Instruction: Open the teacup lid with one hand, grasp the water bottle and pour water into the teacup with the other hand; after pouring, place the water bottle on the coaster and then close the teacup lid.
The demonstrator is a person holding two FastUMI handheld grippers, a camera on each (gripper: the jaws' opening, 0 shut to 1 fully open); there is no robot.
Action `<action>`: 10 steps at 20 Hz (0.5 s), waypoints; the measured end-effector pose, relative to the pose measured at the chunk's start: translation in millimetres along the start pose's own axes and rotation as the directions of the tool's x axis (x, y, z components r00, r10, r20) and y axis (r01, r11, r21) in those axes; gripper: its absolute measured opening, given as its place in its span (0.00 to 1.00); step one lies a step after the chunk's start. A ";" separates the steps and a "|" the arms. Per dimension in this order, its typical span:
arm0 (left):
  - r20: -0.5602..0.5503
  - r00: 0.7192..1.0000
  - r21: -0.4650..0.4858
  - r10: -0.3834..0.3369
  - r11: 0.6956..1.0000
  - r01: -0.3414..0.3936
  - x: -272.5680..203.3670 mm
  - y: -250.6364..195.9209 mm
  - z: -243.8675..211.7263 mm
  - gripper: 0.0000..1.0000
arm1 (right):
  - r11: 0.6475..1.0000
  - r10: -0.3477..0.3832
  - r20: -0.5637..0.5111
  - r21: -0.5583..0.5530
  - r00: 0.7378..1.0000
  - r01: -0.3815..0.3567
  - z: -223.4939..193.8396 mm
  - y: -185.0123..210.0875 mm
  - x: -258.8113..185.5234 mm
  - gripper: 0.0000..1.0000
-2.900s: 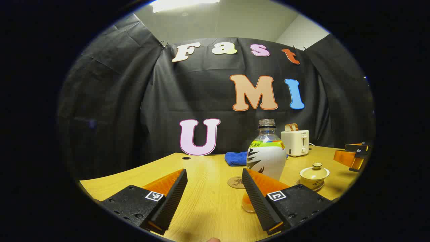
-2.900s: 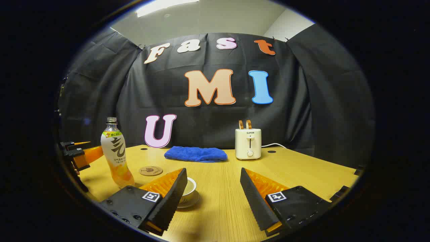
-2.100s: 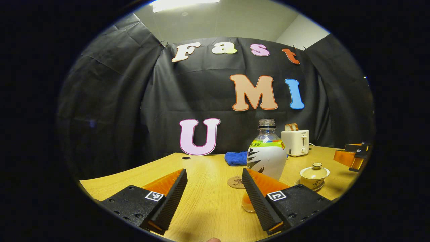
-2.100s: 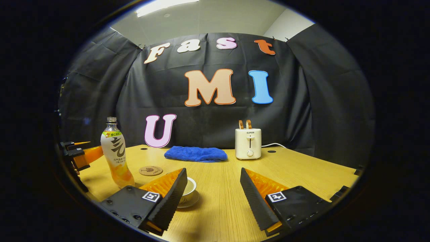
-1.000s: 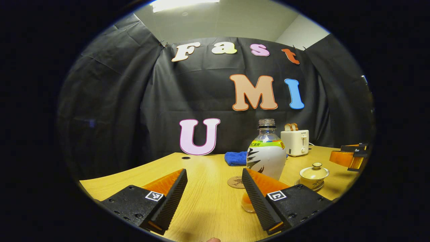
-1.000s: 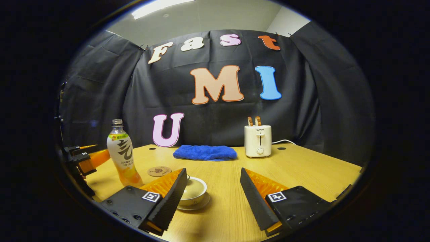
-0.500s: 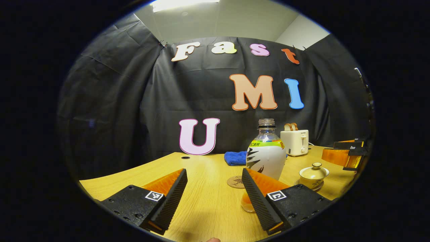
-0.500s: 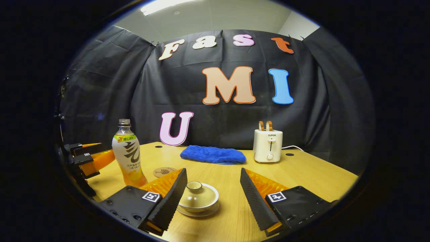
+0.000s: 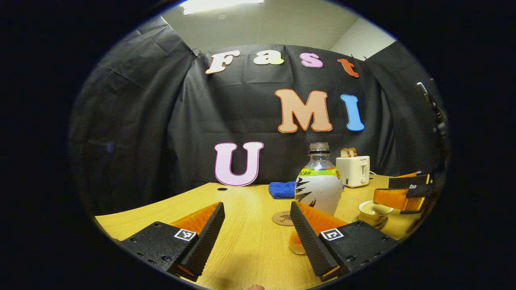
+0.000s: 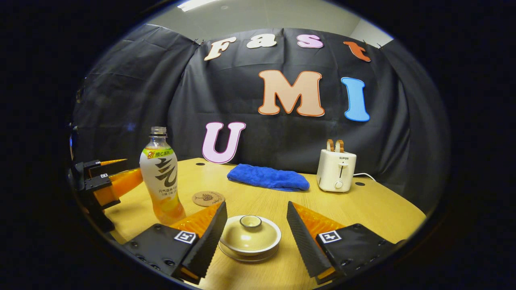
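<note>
wooden table [image 10: 375,209] with bottle [image 10: 161,181], coaster [image 10: 208,198], teacup [image 10: 250,238], cloth [image 10: 268,177], toaster [image 10: 336,170]

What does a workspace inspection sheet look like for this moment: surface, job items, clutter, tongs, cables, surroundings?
Surface: wooden table, dry.
Job's things: water bottle upright, uncapped, beside the coaster, not on it; teacup on its saucer, lid on.
Clutter: blue cloth and toaster at the back.
Tongs: right tongs open, straddling the teacup; left tongs open, bottle just beyond one finger, untouched.
Cables: white toaster cord running to the wall.
Surroundings: black cloth wall, ceiling light.
</note>
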State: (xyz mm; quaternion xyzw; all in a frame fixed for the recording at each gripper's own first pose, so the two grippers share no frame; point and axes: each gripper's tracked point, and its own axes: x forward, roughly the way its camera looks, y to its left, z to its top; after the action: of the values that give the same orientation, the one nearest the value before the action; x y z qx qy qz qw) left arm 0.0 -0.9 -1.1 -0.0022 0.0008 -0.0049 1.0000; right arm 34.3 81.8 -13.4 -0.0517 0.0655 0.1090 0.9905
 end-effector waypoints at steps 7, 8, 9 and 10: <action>-0.002 1.000 0.000 -0.002 1.000 0.002 0.1 -0.2 -0.6 0.96 | 1.000 0.011 -0.087 -0.022 0.996 -0.013 -19.0 4.1 14.4 0.53; -0.002 1.000 -0.001 -0.002 1.000 0.002 0.3 -0.3 -0.3 0.96 | 1.000 0.014 -0.096 -0.023 0.995 -0.016 -20.1 4.2 11.5 0.56; -0.003 1.000 0.000 -0.002 1.000 0.002 0.7 0.0 0.0 0.96 | 1.000 0.015 -0.100 -0.024 0.995 -0.017 -18.7 5.4 11.3 0.59; -0.002 1.000 0.000 -0.002 1.000 0.002 -0.1 -0.2 -0.6 0.96 | 1.000 0.015 -0.104 -0.026 0.995 -0.018 -17.9 5.4 12.0 0.58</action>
State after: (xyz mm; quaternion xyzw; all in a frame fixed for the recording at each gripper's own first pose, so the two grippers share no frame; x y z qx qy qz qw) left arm -0.1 -1.0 -1.6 -0.0023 0.0018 -0.0059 1.0000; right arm 42.6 87.5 -33.2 -0.0700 0.1157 0.1153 0.9841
